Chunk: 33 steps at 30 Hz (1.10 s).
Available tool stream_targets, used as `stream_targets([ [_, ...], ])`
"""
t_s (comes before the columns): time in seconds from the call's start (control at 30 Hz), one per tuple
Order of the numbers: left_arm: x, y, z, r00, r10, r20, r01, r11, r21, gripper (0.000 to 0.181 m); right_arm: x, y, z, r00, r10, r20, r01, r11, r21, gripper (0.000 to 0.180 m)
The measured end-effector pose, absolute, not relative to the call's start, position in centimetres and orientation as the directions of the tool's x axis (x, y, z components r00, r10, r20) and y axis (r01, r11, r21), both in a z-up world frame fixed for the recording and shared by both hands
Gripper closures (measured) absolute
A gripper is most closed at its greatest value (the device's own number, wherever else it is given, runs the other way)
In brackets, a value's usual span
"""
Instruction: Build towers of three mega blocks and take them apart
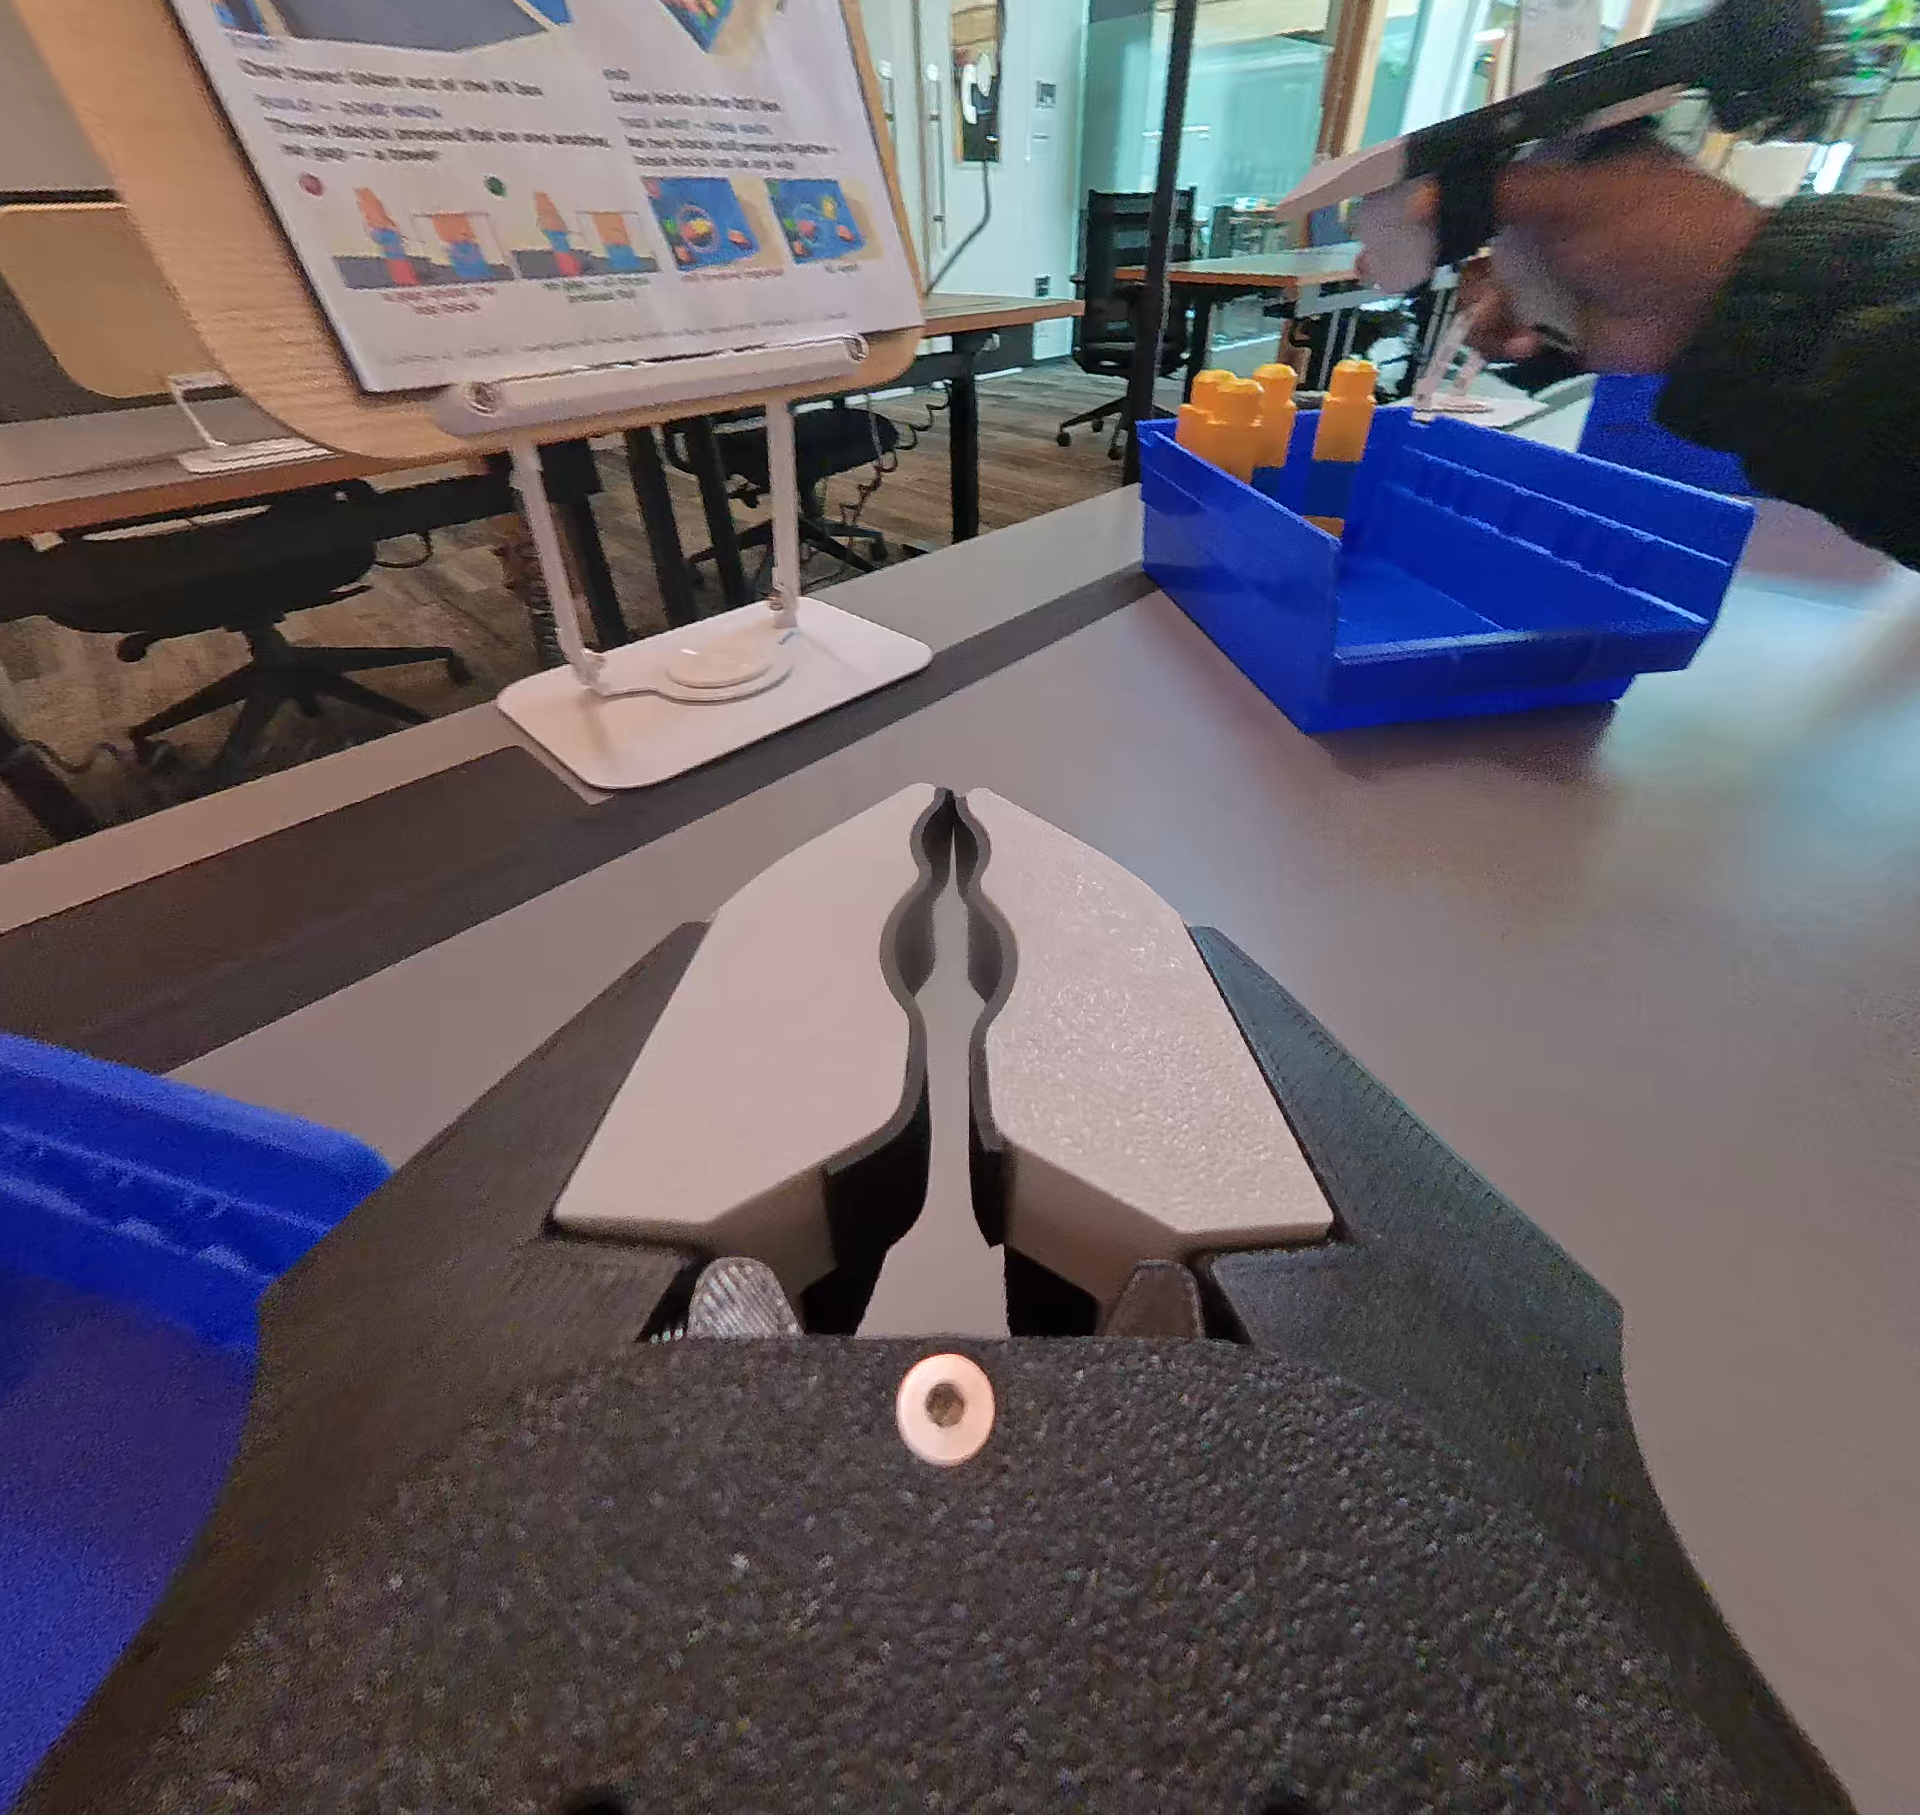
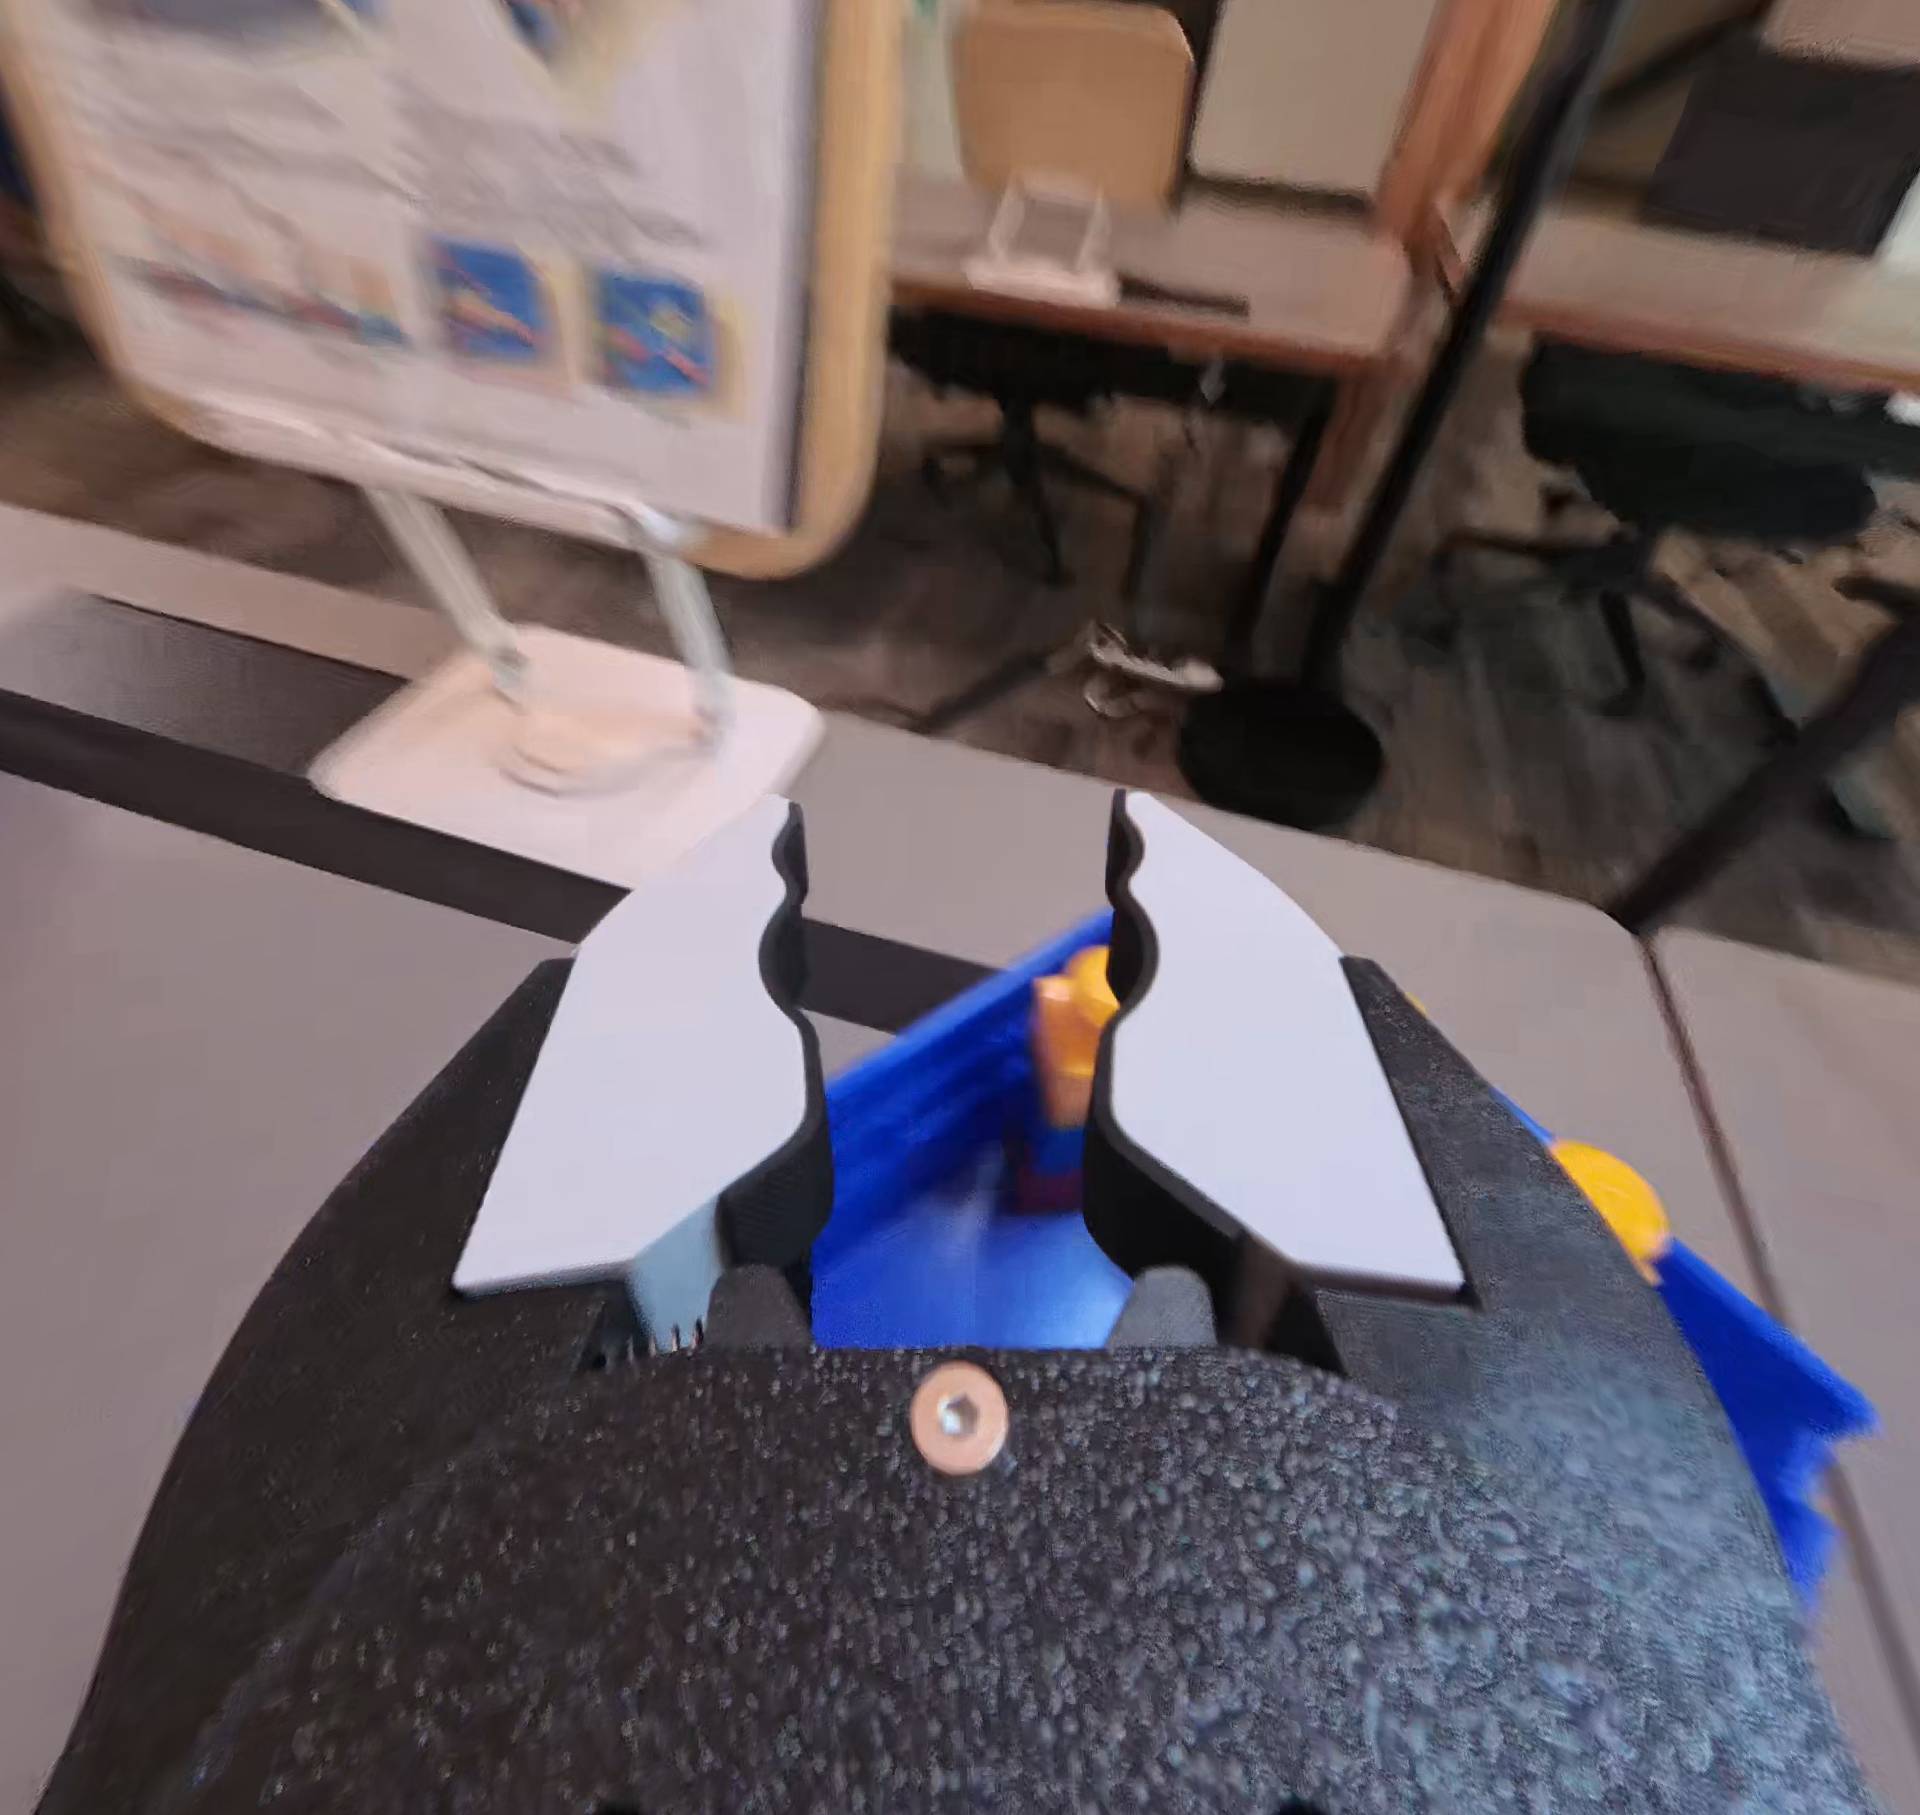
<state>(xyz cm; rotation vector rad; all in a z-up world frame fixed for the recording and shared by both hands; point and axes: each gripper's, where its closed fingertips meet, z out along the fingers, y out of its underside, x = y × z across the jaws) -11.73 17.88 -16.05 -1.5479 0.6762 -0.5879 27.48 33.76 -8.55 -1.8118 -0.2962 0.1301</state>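
Note:
My left gripper [image 1: 953, 809] is shut and empty, low over the grey table [image 1: 1351, 934]. A blue bin [image 1: 1434, 560] stands at the far right of the table, with orange-topped block towers [image 1: 1247, 415] upright at its back. My right gripper [image 2: 953, 820] is open and empty, held above that blue bin [image 2: 935, 1121]. An orange-topped tower [image 2: 1065, 1048] with a blue block below shows between its fingers, and another orange block [image 2: 1605, 1204] shows past the right finger. In the left wrist view the right gripper [image 1: 1455, 383] hangs blurred above the bin, held by a person's hand.
A white stand [image 1: 717, 685] holding an instruction sheet [image 1: 540, 124] sits at the table's far edge, left of the bin; it also shows blurred in the right wrist view [image 2: 571, 726]. A second blue bin [image 1: 125, 1246] is at my near left. Office desks and chairs lie beyond.

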Motion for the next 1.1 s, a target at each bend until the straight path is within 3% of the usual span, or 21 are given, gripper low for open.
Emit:
stream_targets([
  [0.1, -13.9, 18.7, -15.0, 0.759, -0.651, -0.022, -0.060, -0.036, -0.998, 0.181, 20.3, 28.4, -6.0, 0.904, 0.427, -0.010, 0.050, -0.130, -0.990, 0.123],
  [0.23, -20.2, 20.3, -12.4, 0.869, -0.494, -0.004, -0.018, -0.024, -1.000, 0.181, 12.3, 20.7, -7.1, 0.814, 0.579, -0.054, -0.016, -0.070, -0.997, 0.132],
  [0.3, -24.4, 21.0, -11.0, 0.910, -0.412, 0.042, 0.024, -0.049, -0.999, 0.181, 9.9, 17.6, -8.6, 0.775, 0.629, -0.067, -0.027, -0.074, -0.997, 0.172],
  [0.33, -26.3, 21.4, -10.8, 0.924, -0.379, 0.058, 0.026, -0.090, -0.996, 0.181, 9.0, 16.4, -9.4, 0.754, 0.651, -0.092, -0.047, -0.086, -0.995, 0.179],
  [0.5, -33.8, 24.7, -11.8, 0.954, -0.277, -0.119, -0.202, -0.295, -0.934, 0.171, 6.8, 14.0, -13.6, 0.696, 0.699, -0.164, -0.042, -0.188, -0.981, 0.179],
  [0.7, -36.4, 28.4, -17.5, 0.891, -0.431, -0.144, -0.408, -0.621, -0.669, 0.148, 5.6, 13.8, -15.5, 0.641, 0.744, -0.187, -0.029, -0.220, -0.975, 0.179],
  [0.8, -37.8, 29.3, -21.5, 0.902, -0.425, -0.082, -0.404, -0.759, -0.510, 0.139, 5.0, 13.3, -16.5, 0.625, 0.764, -0.162, 0.010, -0.215, -0.977, 0.179],
  [0.93, -39.2, 29.9, -24.7, 0.889, -0.431, -0.156, -0.458, -0.815, -0.355, 0.137, 4.5, 12.9, -17.2, 0.611, 0.784, -0.107, 0.065, -0.185, -0.981, 0.179],
  [1.03, -40.1, 29.6, -26.6, 0.843, -0.474, -0.254, -0.526, -0.825, -0.206, 0.147, 4.3, 12.9, -17.7, 0.599, 0.793, -0.109, 0.079, -0.194, -0.978, 0.179],
  [1.1, -40.3, 30.0, -26.7, 0.809, -0.494, -0.317, -0.563, -0.806, -0.182, 0.147, 4.1, 12.8, -18.2, 0.591, 0.798, -0.119, 0.085, -0.208, -0.974, 0.179],
])
